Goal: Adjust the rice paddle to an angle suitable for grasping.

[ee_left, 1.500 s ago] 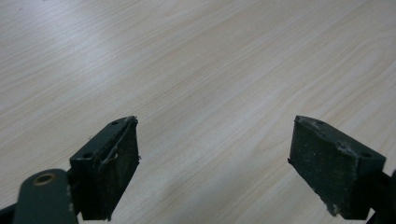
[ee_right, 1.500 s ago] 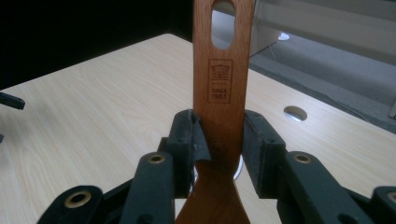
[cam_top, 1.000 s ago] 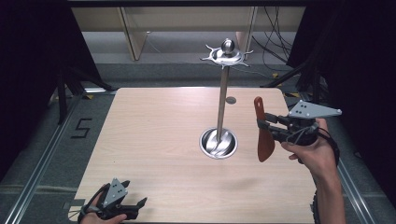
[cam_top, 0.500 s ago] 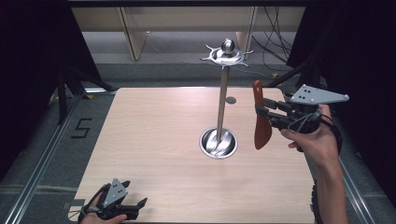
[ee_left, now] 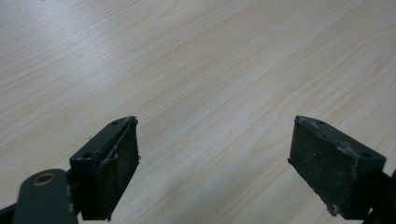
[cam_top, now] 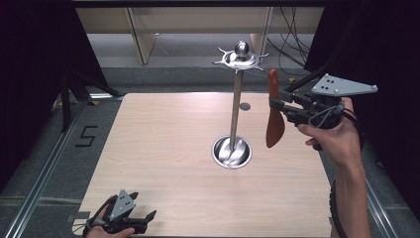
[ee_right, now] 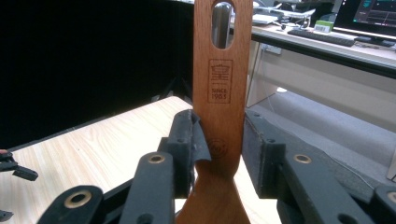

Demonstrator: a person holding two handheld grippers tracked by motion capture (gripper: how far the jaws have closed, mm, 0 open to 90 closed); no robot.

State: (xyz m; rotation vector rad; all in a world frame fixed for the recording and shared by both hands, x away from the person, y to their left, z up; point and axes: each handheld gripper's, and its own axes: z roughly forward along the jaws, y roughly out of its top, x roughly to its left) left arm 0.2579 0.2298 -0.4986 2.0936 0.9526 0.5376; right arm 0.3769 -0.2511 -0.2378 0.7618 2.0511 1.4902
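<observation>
A reddish-brown wooden spatula [cam_top: 275, 128] hangs upright, blade down, with my right gripper [cam_top: 275, 106] shut on its handle above the right side of the table. In the right gripper view the handle [ee_right: 223, 93] stands between the pads, its hanging slot at the top. A steel hanging stand [cam_top: 236, 109] with a hooked crown [cam_top: 241, 58] and round base [cam_top: 231, 151] rises just left of the spatula, apart from it. The handle's tip is a little below the crown. My left gripper [cam_top: 148, 219] rests at the table's near left corner, open [ee_left: 215, 163] over bare wood.
The light wooden table [cam_top: 163, 148] has dark floor and metal rails on both sides. A small grey disc [cam_top: 244, 106] lies behind the stand. Cables and a low shelf sit beyond the far edge. The person's right forearm [cam_top: 349, 198] comes in along the right edge.
My right gripper has risen with the spatula, bringing the handle's tip from about mid-pole to near the stand's crown. The left gripper has stayed put.
</observation>
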